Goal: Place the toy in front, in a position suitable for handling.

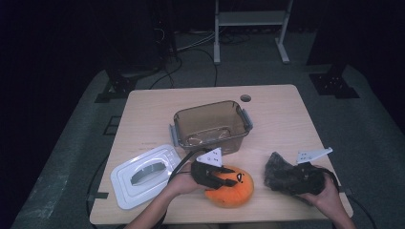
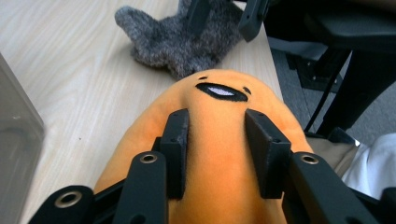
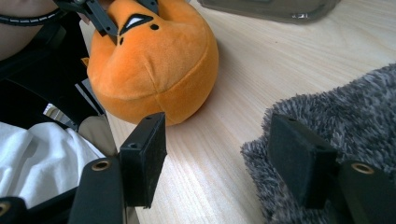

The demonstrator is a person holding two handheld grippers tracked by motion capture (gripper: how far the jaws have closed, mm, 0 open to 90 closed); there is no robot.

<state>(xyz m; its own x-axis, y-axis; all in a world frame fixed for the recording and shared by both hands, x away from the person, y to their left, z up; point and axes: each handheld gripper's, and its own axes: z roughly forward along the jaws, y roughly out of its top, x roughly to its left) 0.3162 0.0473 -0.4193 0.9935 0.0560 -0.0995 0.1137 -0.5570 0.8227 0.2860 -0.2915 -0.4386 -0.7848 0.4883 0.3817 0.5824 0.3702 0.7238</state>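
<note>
Left gripper (image 1: 220,177) fingers pinched shut; right gripper (image 1: 291,177) fingers apart, both forearms low.

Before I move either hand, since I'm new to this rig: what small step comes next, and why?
Probably lift the left gripper a little, then carry the orange plush toy toward the brown bin. Its jaws already pinch the plush from both sides, and the bin stands open just behind, its lid lying off to the left. The right gripper stands open at the grey plush, so it can wait.

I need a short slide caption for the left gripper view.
Left gripper pinching the orange plush toy; grey plush toy behind.
</note>
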